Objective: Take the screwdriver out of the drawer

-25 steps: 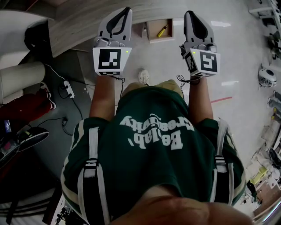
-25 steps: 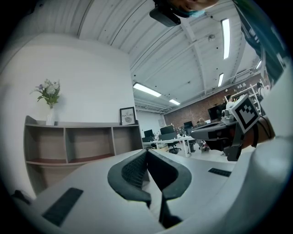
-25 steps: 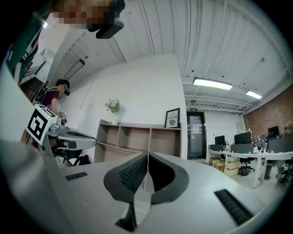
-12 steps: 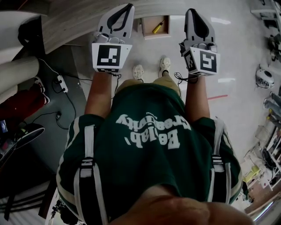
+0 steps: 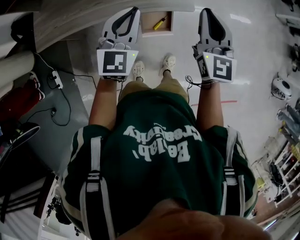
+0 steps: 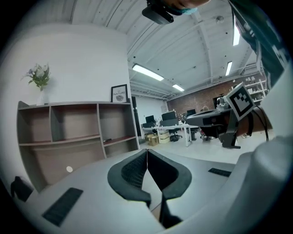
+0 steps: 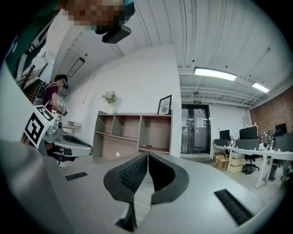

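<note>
In the head view a small wooden drawer [image 5: 149,26] stands open under the desk edge at the top middle. A yellow-handled screwdriver [image 5: 161,21] lies inside it. My left gripper [image 5: 133,10] is held out just left of the drawer, shut and empty. My right gripper [image 5: 205,11] is held out to the drawer's right, also shut and empty. Both are well above the floor and apart from the drawer. The left gripper view shows its jaws [image 6: 147,151] closed together, and the right gripper view shows the same [image 7: 148,155]. Neither gripper view shows the drawer.
A pale desk top [image 5: 84,18] runs across the upper left. A power strip with cables [image 5: 55,79] lies on the grey mat at left. The person's shoes [image 5: 138,70] stand below the drawer. A wooden shelf unit [image 6: 78,132] and office desks [image 7: 256,155] fill the room ahead.
The drawer and screwdriver have slid up and left in the head view as the person stepped. Both shoes have come into view. Both grippers stay shut and side by side.
</note>
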A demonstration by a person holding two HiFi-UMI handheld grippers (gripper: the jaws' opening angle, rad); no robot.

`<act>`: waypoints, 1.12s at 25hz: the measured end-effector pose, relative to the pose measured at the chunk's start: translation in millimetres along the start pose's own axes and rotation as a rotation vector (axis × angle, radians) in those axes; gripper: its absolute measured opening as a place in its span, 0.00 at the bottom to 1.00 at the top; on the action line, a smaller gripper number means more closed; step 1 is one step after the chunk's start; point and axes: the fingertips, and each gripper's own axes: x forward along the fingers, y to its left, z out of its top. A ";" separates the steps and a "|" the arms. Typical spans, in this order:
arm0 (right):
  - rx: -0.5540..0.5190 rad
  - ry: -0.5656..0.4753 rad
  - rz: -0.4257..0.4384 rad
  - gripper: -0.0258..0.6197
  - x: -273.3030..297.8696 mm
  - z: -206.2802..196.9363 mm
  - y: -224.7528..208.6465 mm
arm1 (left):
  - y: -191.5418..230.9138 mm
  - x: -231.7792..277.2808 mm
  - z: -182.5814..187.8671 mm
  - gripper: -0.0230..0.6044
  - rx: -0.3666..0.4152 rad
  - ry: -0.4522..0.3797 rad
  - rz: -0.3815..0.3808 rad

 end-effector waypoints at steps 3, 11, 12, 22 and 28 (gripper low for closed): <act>0.027 0.010 0.032 0.09 5.4 -17.4 -21.3 | -17.5 20.4 -13.7 0.07 0.006 0.038 0.031; 0.064 0.048 0.180 0.09 25.0 -96.2 -30.3 | -58.8 73.8 -67.6 0.07 0.030 0.115 0.058; 0.065 0.055 0.193 0.09 28.5 -107.0 -27.4 | -61.0 77.7 -79.6 0.07 0.024 0.130 0.061; 0.139 0.140 0.157 0.09 43.1 -207.6 -20.0 | -90.1 113.6 -210.8 0.17 -0.072 0.276 0.010; 0.167 0.174 0.136 0.09 39.7 -250.6 -24.6 | -109.4 137.1 -280.8 0.23 -0.086 0.368 -0.004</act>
